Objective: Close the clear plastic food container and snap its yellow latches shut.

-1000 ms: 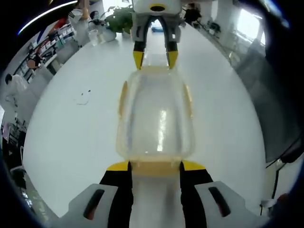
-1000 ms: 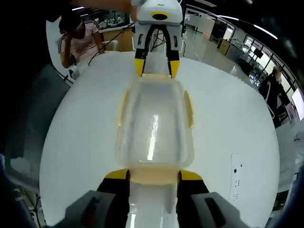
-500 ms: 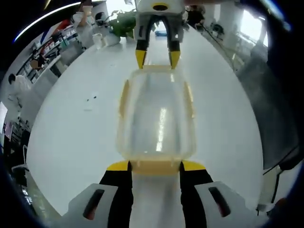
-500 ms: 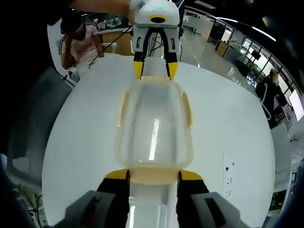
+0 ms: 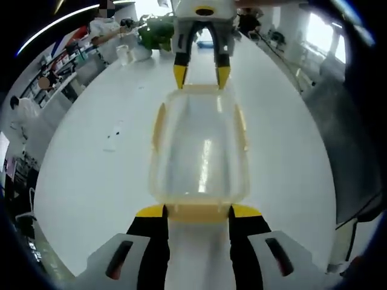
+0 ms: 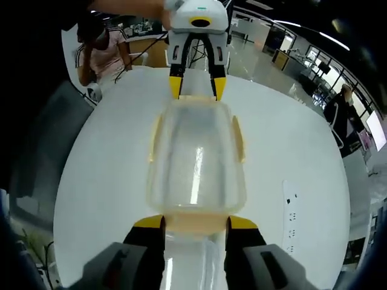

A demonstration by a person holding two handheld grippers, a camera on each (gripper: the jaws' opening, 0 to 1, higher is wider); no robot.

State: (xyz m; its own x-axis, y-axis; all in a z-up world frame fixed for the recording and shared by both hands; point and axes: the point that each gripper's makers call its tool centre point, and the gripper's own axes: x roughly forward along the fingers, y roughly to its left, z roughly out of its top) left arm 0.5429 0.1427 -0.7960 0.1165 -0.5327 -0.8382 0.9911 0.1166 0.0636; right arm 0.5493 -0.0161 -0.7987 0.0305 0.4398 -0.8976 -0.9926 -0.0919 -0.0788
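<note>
Clear container [image 5: 199,151] lies lid-down-closed on the white table [image 5: 91,175], yellow latches [image 5: 158,124] along its sides. Left hand-held gripper [image 5: 198,211] and right hand-held gripper [image 6: 195,222] each straddle one end latch (jaws spread, gripping nothing), facing each other.

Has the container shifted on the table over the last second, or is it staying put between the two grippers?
Cannot tell. The container keeps its place between the left gripper and right gripper, but the white table background shifts slightly, which may be camera motion.
</note>
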